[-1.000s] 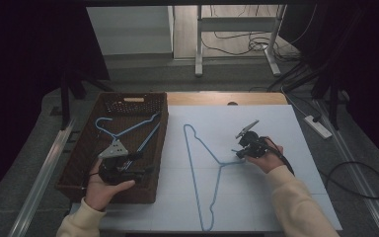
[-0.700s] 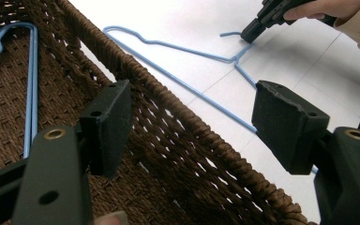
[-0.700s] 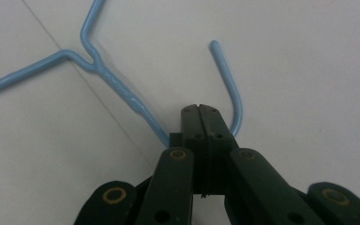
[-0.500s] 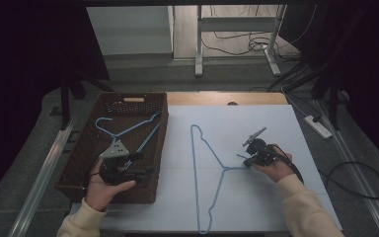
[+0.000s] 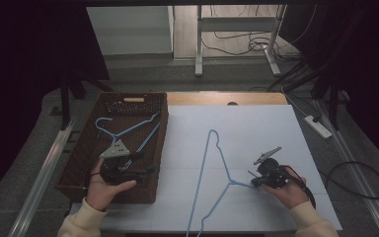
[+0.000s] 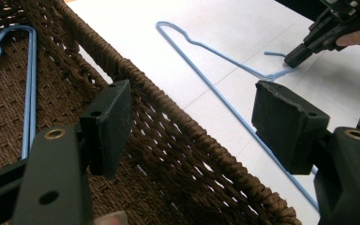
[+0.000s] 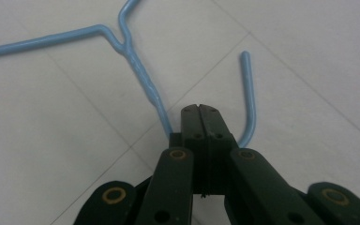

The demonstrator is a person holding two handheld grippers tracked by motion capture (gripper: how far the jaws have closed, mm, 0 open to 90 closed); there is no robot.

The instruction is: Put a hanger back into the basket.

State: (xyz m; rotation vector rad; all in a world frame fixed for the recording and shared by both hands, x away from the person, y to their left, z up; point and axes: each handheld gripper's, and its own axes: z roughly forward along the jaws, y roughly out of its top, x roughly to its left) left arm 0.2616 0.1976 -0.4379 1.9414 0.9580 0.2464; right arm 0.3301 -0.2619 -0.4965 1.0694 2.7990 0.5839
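Right now the R gripper (image 5: 252,181) sits at approx 4 o'clock on the white table (image 5: 256,128), jaws clamped tight on the hook of the blue hanger (image 5: 212,173). In the right gripper view the pads meet flush over the wire, hook curving out at 1 o'clock, twisted neck running up toward 11. Hanger lies flat on the table, its long loop stretching toward 12 o'clock, other end reaching the near edge at 6. L gripper (image 5: 153,170) is at approx 8 o'clock, over the brown basket (image 5: 133,101), jaws wide apart w/ nothing between them; in the left gripper view they straddle the basket's woven wall. A 2nd hanger (image 5: 128,129), also blue, lies inside the basket, just beyond the L gripper at 12.
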